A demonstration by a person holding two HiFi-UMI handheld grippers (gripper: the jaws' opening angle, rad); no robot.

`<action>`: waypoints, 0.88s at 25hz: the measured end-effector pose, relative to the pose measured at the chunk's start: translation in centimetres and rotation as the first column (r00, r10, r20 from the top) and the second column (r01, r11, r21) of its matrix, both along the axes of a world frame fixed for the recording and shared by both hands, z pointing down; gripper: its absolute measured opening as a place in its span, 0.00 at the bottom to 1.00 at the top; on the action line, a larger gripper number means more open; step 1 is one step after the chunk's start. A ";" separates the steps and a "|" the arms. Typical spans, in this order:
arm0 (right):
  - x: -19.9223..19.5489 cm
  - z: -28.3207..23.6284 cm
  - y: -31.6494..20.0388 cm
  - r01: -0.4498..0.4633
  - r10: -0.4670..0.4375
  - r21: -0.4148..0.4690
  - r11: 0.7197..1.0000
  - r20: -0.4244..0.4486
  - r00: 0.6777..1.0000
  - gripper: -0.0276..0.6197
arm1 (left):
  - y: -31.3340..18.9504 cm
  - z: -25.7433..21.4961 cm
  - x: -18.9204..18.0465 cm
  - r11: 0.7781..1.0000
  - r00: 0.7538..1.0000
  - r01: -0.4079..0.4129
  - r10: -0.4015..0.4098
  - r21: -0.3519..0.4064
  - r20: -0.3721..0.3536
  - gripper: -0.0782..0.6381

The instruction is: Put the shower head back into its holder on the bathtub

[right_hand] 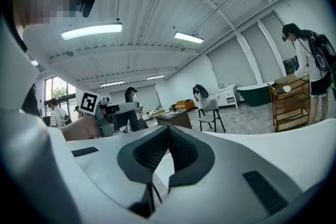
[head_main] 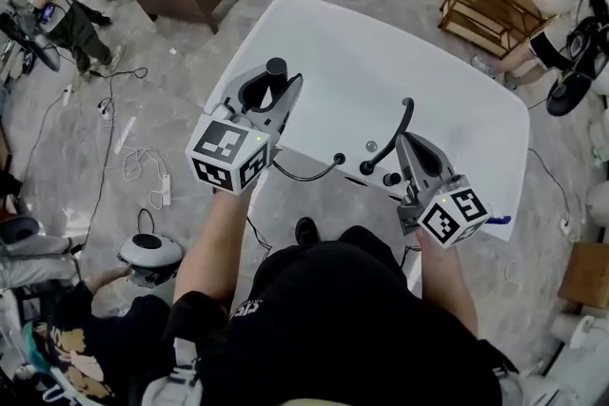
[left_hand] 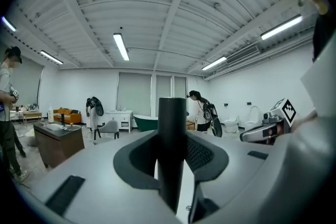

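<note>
Head view: our left gripper point(head_main: 279, 97) clamps the black shower head point(head_main: 276, 67) at the white bathtub's point(head_main: 457, 109) 9 o'clock; the right gripper's point(head_main: 406, 142) 2 jaws meet.

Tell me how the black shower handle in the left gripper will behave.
The shower handle looks rigid and smooth, so it might pivot in the left gripper. Its hose sags in a loop, so it is probably floppy and may tug.
</note>
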State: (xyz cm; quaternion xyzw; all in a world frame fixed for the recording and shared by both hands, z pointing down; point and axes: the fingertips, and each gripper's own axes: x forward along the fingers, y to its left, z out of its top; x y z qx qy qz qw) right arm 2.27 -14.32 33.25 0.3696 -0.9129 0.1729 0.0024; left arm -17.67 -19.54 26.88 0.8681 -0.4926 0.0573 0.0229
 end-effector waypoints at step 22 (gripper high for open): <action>-2.7 4.6 -1.1 0.224 -0.231 -0.110 0.968 -0.063 0.971 0.21 | -3.0 -3.8 7.9 0.994 0.991 -0.105 0.104 -0.004 -0.078 0.29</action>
